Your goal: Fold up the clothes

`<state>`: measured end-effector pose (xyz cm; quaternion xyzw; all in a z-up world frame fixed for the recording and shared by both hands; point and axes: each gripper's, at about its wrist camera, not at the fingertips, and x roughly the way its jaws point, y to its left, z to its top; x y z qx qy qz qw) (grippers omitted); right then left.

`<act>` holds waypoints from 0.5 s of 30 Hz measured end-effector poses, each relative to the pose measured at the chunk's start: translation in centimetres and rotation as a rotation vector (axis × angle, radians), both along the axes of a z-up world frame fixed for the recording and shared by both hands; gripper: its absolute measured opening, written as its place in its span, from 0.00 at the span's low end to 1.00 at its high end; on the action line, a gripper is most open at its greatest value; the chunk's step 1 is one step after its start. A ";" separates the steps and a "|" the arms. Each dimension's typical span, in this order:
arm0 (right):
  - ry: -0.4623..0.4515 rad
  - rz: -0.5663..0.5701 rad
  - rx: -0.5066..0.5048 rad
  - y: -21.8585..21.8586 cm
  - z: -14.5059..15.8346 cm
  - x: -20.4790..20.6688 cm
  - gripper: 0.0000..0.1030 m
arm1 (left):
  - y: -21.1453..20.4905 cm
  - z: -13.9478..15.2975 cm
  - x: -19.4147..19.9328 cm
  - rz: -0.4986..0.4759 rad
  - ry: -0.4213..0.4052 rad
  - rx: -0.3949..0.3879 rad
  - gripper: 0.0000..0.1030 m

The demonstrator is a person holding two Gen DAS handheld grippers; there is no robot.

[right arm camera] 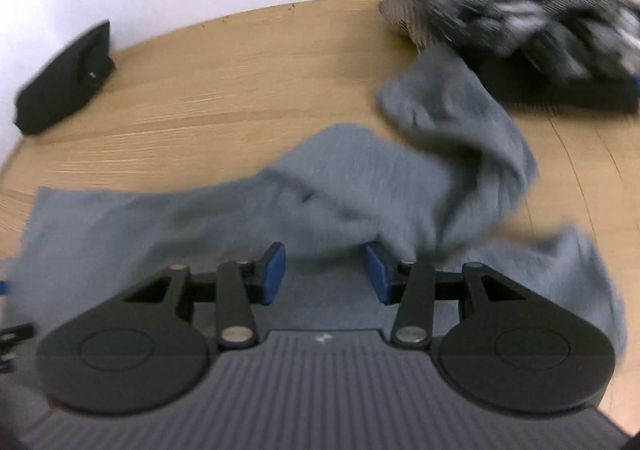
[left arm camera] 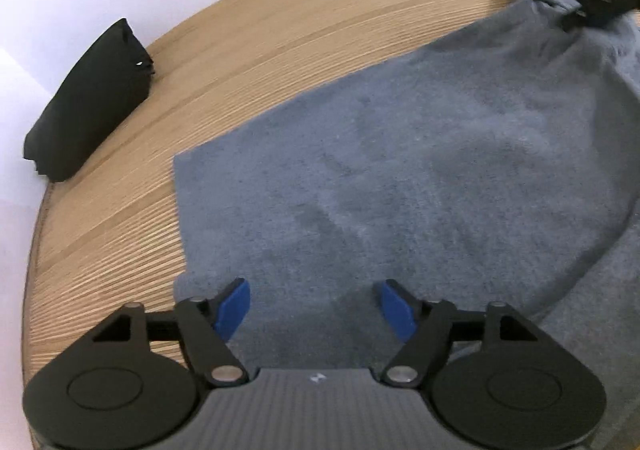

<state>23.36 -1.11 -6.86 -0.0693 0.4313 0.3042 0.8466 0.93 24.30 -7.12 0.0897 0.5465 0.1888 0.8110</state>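
Two grippers over one grey garment point(left arm camera: 400, 154) on the wooden surface point(left arm camera: 120, 210).

Left gripper point(left arm camera: 314, 306): jaws released, spread wide, blue pads point(left arm camera: 234, 306) clear of cloth, nothing between them. Garment lies directly ahead and below; its square corner and straight edge sit just left of the left pad, fabric flat from there.

Right gripper point(right arm camera: 325, 274): jaws partly apart. Grey cloth humps up right at the tips and partly covers the right pad point(right arm camera: 376, 274); view is blurred, so can't tell if pads actually pinch it. No clear grip seen, logged as released.

Garment layout: long axis runs from the flat left end across the surface to the far right, where a sleeve-like part point(right arm camera: 452, 122) twists up toward the pile of patterned clothes point(right arm camera: 532, 2). Left end neat, right end bunched and rucked.

Folded black item point(left arm camera: 88, 106) parked far left by the wall, well apart from the garment. Prob. finished.

Judgement: early in this fold, cloth not yet squared. Key relation: left gripper nearer the flat corner, right nearer the rumpled end. Next move likely needs each to take its own end and pull along the long axis.

Risk: dragging the sleeve into the pile.
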 end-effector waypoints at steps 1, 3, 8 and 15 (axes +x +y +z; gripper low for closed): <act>-0.008 0.022 -0.004 0.8 -0.5 1.3 0.47 | -0.1 0.0 0.1 0.002 0.007 0.010 0.77; -0.027 0.073 -0.013 2.3 -0.9 3.0 0.49 | -0.2 0.1 0.5 0.005 0.030 0.021 0.78; -0.019 0.201 -0.013 3.9 0.3 4.6 0.47 | 1.7 1.8 2.1 0.096 0.037 -0.014 0.72; -0.141 0.262 0.021 0.9 5.1 6.9 0.80 | 6.6 3.6 6.7 -0.056 0.032 0.207 0.73</act>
